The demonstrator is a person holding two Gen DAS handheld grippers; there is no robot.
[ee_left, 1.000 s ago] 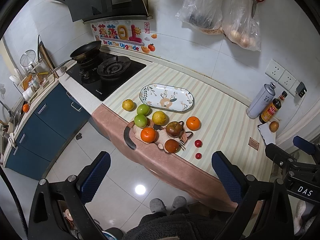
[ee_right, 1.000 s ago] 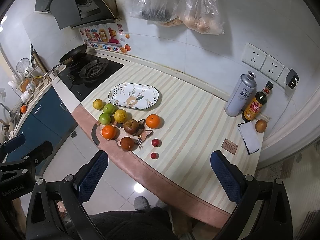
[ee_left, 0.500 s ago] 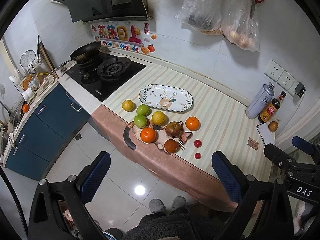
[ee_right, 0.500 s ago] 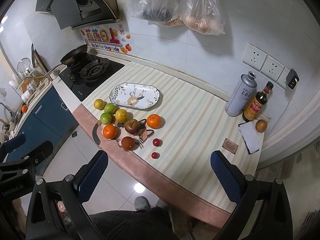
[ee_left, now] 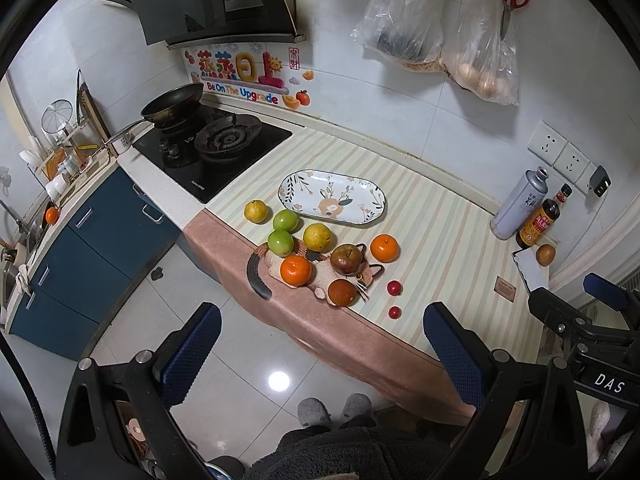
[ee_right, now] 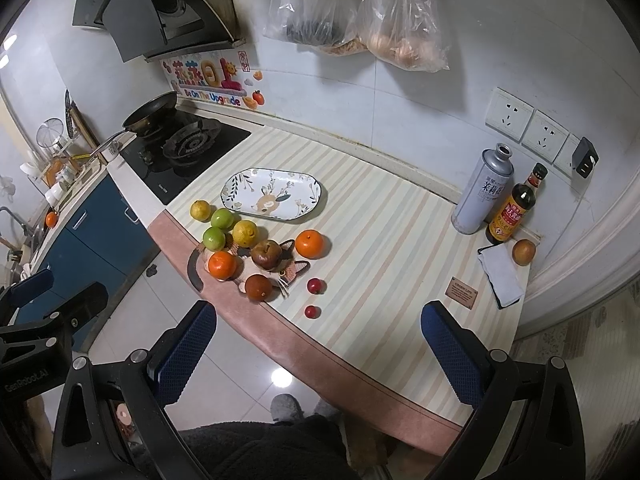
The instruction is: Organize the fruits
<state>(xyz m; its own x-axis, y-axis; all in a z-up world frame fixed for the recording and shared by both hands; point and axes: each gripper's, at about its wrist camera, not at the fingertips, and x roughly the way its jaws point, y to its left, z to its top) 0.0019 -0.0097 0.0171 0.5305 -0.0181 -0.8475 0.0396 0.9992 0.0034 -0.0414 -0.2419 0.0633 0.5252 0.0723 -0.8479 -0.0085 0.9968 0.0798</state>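
Several fruits lie on the striped counter near its front edge: two green ones (ee_left: 285, 231), two yellow ones (ee_left: 317, 236), two oranges (ee_left: 384, 247), a brownish apple (ee_left: 346, 259), a dark reddish fruit (ee_left: 341, 292) and two small red fruits (ee_left: 394, 287). Some rest on a cat-shaped mat (ee_left: 320, 272). Behind them sits an oval floral plate (ee_left: 332, 198) (ee_right: 273, 193) with nothing on it. My left gripper (ee_left: 320, 356) and right gripper (ee_right: 316, 354) both hover high above the floor in front of the counter, open and holding nothing.
A gas hob (ee_left: 212, 148) with a black pan (ee_left: 174, 106) is at the left. A grey can (ee_right: 484, 196), a sauce bottle (ee_right: 514, 210), a brown fruit (ee_right: 523, 251) and a folded cloth (ee_right: 502, 276) stand at the right. Plastic bags (ee_right: 360, 8) hang on the wall. Slippered feet (ee_left: 334, 410) show below.
Both views have shifted only slightly; the right gripper has drifted a little closer to the counter. The fruits and plate have not moved, and both grippers stay open.
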